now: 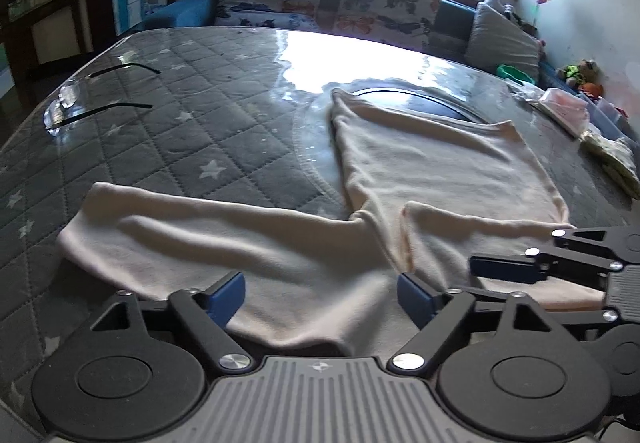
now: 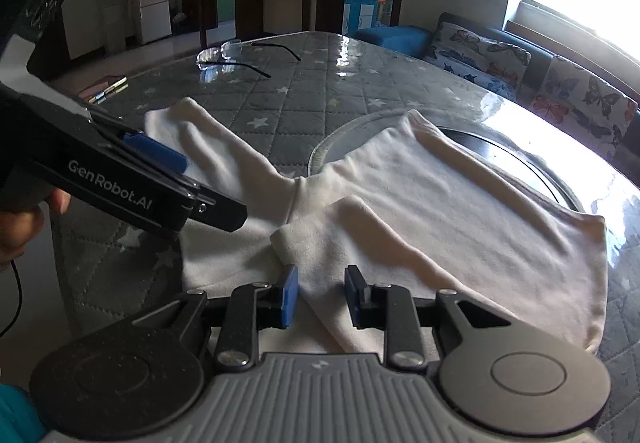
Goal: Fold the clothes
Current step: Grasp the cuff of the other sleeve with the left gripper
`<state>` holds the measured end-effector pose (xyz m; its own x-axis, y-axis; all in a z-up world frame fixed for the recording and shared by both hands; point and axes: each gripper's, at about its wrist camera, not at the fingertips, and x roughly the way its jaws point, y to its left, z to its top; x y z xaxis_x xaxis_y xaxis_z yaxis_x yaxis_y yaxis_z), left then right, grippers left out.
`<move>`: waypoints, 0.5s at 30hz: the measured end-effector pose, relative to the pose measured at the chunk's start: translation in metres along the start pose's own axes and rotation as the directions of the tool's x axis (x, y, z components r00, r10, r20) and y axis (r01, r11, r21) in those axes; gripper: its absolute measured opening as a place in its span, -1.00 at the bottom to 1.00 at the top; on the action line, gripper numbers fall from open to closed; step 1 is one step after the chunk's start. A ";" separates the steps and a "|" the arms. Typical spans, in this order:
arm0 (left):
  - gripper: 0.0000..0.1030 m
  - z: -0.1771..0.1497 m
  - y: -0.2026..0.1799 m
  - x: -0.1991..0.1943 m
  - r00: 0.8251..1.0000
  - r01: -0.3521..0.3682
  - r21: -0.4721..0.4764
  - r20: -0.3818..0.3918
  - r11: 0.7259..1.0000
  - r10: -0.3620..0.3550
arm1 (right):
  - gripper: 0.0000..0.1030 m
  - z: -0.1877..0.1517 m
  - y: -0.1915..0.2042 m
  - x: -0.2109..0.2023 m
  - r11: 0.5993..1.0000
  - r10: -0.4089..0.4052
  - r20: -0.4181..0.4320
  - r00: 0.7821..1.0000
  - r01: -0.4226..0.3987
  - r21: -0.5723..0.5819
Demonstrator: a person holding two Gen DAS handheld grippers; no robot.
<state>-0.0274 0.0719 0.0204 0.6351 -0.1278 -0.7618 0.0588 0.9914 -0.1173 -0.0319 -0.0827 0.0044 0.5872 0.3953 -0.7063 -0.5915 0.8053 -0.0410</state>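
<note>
Two grippers hover low over a cream long-sleeved top (image 1: 420, 163) spread flat on a desk (image 1: 192, 131) with a grey star-print quilted cover under glass. "GenRobot.AI" is printed in white on the left gripper (image 2: 160, 159), which reaches in tilted from the left edge — its blue-padded fingers (image 1: 224, 297) stand wide apart above one sleeve. Right gripper (image 2: 320, 297) fingers are parted too, holding nothing, just over the folded-in sleeve. Glasses (image 2: 224, 53) lie well apart.

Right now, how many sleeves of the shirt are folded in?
1. The right sleeve lies folded across the body; the left sleeve stretches flat toward the glasses.
</note>
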 end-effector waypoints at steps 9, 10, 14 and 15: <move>0.86 -0.001 0.016 0.003 0.998 -0.061 -0.059 -0.021 0.996 0.060 | -0.06 -0.001 -0.001 -0.005 1.000 0.001 0.001 1.000 -0.001 0.028; 0.86 -0.001 0.018 0.004 0.997 -0.070 -0.064 -0.022 0.995 0.069 | -0.05 -0.002 -0.001 -0.006 1.000 0.001 0.003 1.000 -0.001 0.027; 0.86 0.000 0.031 0.004 0.994 -0.106 -0.100 -0.018 0.989 0.104 | 0.02 -0.003 -0.001 -0.008 0.999 0.002 0.000 1.000 -0.002 0.032; 0.87 0.000 0.037 0.003 0.994 -0.111 -0.118 -0.018 0.987 0.110 | 0.06 -0.004 -0.001 -0.009 0.999 0.001 0.000 1.000 -0.001 0.035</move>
<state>-0.0233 0.1079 0.0135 0.6235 -0.0190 -0.7816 -0.1032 0.9890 -0.1063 -0.0382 -0.0888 0.0078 0.5868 0.3961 -0.7063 -0.5723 0.8199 -0.0156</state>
